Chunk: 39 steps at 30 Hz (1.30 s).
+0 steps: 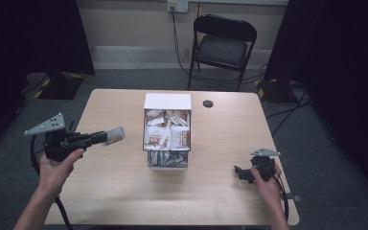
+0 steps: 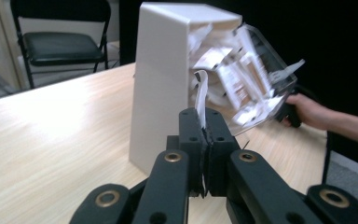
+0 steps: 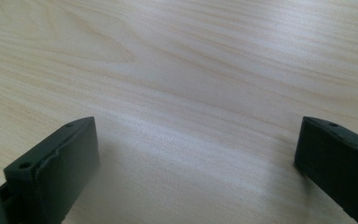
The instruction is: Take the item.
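The left gripper (image 1: 106, 138) is clenched on a sachet (image 1: 114, 136) at nine o'clock of the white dispenser box (image 1: 167, 101), mid-counter (image 1: 115, 187); nothing lies between them. The right gripper (image 1: 239, 171), jaws released, rests at four o'clock. A black chair (image 1: 223, 45) stands at twelve.

Bare table (image 1: 115, 182) (box (image 1: 167, 130) mid-table)

Each hand-held gripper, left gripper (image 1: 106, 137) and right gripper (image 1: 239, 171), has a black body, black jaws with brass-coloured pivot pins, a grey three-cornered top plate and a trailing black cable. Forearms are bare, without sleeves.
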### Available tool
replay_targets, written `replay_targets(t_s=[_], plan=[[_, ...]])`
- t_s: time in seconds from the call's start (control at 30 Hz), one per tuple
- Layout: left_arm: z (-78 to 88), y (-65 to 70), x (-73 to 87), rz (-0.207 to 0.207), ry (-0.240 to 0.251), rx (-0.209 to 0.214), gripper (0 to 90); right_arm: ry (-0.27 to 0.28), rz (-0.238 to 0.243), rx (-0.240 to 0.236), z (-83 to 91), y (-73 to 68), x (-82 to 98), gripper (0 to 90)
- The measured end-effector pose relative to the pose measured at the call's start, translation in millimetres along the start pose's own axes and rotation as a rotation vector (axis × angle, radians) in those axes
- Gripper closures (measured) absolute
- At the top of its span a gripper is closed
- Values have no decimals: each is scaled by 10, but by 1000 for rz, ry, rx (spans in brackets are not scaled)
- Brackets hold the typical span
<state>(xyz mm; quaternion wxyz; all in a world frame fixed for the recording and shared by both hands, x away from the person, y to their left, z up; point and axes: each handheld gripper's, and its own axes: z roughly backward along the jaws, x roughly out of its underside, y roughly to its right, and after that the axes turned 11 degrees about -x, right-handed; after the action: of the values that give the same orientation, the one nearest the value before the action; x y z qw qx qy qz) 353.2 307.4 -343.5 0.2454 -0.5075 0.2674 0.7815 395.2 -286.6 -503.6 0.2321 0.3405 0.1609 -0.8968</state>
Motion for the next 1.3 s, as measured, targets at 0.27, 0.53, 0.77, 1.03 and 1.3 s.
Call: replay_targets(t_s=[0.27,0.53,0.77,1.03,1.3], plan=[[-93,-124,137,32,-27,-11,882,0,1,-1,-1,2,-1,0],[-163,-176,201,18,-48,-27,882,0,2,-1,-1,2,-1,0],[-247,-169,247,14,-74,-18,882,-1,2,-1,0,3,-1,0],[-396,-222,374,42,-125,-41,882,-1,2,-1,0,3,-1,0],[-469,-220,458,2,-172,-88,881,0,2,-1,-1,3,-1,0]])
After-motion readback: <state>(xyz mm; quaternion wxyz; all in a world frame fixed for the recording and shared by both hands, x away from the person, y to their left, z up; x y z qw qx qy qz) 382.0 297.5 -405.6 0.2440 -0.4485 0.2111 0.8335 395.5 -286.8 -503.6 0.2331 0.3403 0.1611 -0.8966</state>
